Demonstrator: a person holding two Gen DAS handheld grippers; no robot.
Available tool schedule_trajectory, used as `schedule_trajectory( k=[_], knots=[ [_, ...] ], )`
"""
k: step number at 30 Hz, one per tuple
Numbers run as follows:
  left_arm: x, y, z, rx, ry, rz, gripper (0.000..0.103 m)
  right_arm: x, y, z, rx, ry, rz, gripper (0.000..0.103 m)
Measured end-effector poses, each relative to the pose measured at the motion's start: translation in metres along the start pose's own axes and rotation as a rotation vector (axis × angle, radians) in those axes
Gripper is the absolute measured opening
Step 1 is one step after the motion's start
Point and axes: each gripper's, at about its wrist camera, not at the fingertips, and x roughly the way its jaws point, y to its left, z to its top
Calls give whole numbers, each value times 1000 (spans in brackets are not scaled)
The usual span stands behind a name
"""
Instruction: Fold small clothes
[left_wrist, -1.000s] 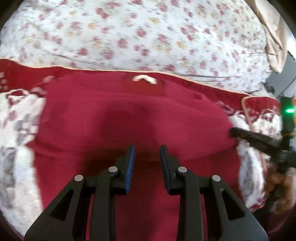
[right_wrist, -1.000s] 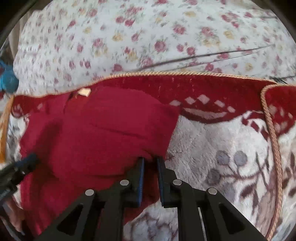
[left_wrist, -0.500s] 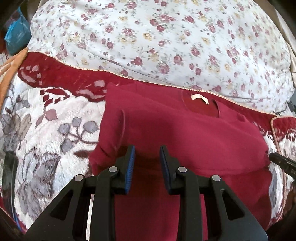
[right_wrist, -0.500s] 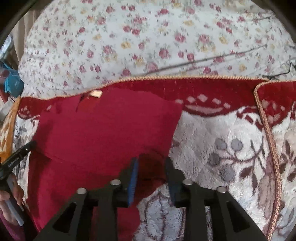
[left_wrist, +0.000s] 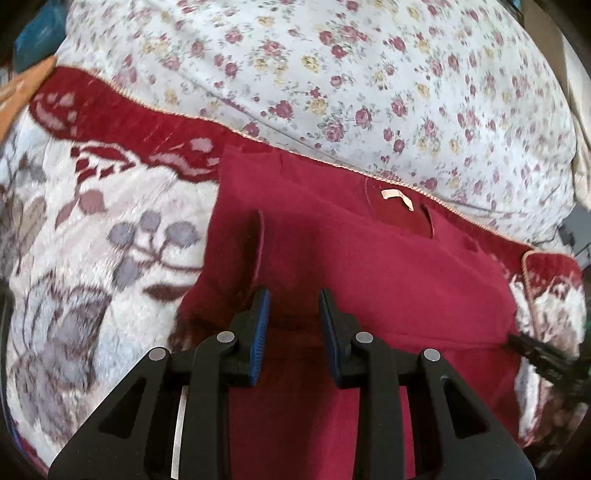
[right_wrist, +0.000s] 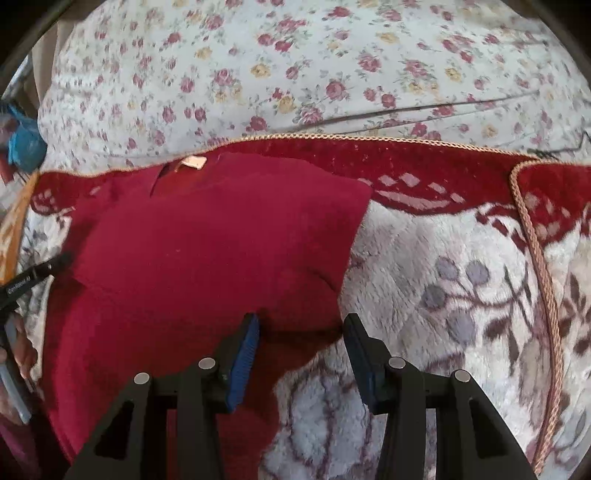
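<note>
right gripper (right_wrist: 301, 345) fingers just spread off red garment (right_wrist: 207, 251) | garment folded, label up | left gripper (left_wrist: 293, 317) fingers apart

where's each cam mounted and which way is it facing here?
Left wrist: on the left gripper, looking steeply down over the red garment; own fingers show, right gripper's tip at right edge.
Right wrist: on the right gripper, angled down at the garment's right edge; fingers apart.
Shared: garment, neck label, plush blanket, floral cover.
</note>
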Motion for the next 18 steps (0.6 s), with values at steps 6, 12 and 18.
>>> schedule_trajectory(
  k=[6,12,18],
  knots=[
    [-32,5,-27,8,2,47,26,3,-10,-8,87,35,39,46],
    [-57,22,-69,20,50,45,26,-34,-6,-44,100,-2,109,51],
    [-67,35,-96,-41,77,-6,45,-35,4,-74,94,11,178,52]
  ],
)
